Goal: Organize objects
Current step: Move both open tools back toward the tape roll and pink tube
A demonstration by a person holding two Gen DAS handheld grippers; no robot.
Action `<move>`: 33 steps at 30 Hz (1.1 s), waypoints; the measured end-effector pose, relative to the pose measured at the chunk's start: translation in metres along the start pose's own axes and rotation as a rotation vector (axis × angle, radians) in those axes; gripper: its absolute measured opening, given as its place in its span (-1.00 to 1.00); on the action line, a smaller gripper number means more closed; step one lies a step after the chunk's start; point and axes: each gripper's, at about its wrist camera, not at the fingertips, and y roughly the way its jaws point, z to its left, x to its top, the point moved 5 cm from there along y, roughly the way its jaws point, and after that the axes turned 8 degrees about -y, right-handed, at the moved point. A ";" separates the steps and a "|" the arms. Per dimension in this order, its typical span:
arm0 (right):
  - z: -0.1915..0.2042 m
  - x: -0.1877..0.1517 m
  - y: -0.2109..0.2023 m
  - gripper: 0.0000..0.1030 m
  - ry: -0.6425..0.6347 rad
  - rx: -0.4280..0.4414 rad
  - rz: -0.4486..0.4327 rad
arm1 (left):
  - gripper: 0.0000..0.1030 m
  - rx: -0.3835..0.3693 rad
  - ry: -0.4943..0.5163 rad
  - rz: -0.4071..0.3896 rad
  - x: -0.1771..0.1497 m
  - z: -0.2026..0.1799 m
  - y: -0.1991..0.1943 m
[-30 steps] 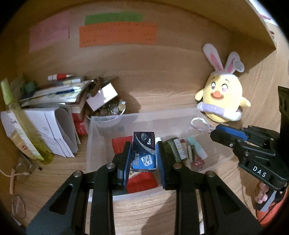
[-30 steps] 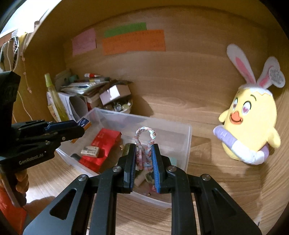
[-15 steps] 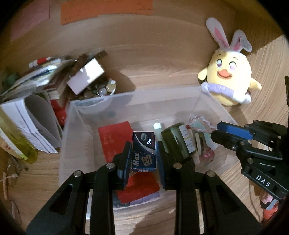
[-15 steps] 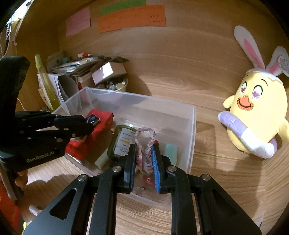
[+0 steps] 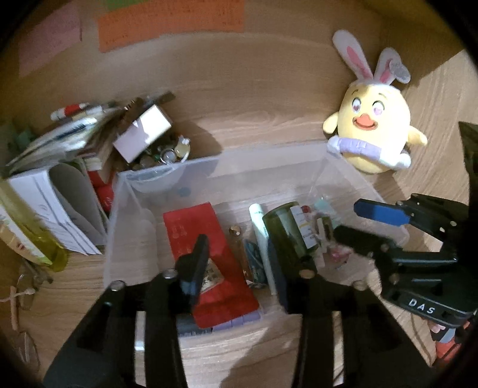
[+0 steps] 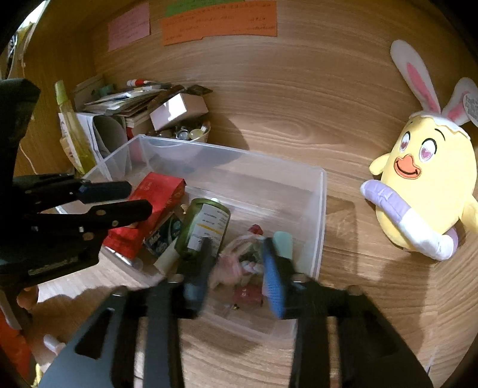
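Observation:
A clear plastic bin (image 5: 269, 152) (image 6: 239, 155) stands on the wooden shelf. My left gripper (image 5: 237, 268) (image 6: 134, 198) hangs over its left half, jaws opening and gripping nothing. The blue Max box (image 5: 253, 259) (image 6: 162, 238) lies loose in the bin between a red pack (image 5: 194, 226) (image 6: 158, 194) and a green bottle (image 5: 286, 229) (image 6: 206, 226). My right gripper (image 6: 236, 268) (image 5: 355, 226) is over the bin's right half, jaws opening. The braided pink-and-white loop (image 6: 230, 265) shows blurred between them, free of the pads, among small items.
A yellow plush chick with rabbit ears (image 5: 373, 134) (image 6: 424, 185) leans on the back wall at the right. Left of the bin are stacked papers (image 5: 59, 191), a white box (image 5: 143, 134) over a bowl of trinkets, and a yellow-green bottle (image 6: 74, 131). Paper notes (image 6: 218, 21) hang above.
Both grippers have opened. The blue box has dropped from my left gripper into the bin, and the braided loop has fallen from my right. My left gripper sank slightly toward the bin.

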 end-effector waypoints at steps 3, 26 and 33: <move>0.003 0.002 -0.011 -0.14 -0.009 -0.007 -0.019 | 0.06 0.006 0.004 -0.031 -0.001 -0.001 -0.016; 0.049 -0.048 -0.092 0.36 -0.018 0.018 -0.061 | 0.77 0.058 -0.022 -0.050 -0.065 0.015 -0.087; 0.072 -0.073 -0.087 0.36 0.005 0.123 -0.002 | 0.77 0.078 -0.025 -0.004 -0.097 0.018 -0.089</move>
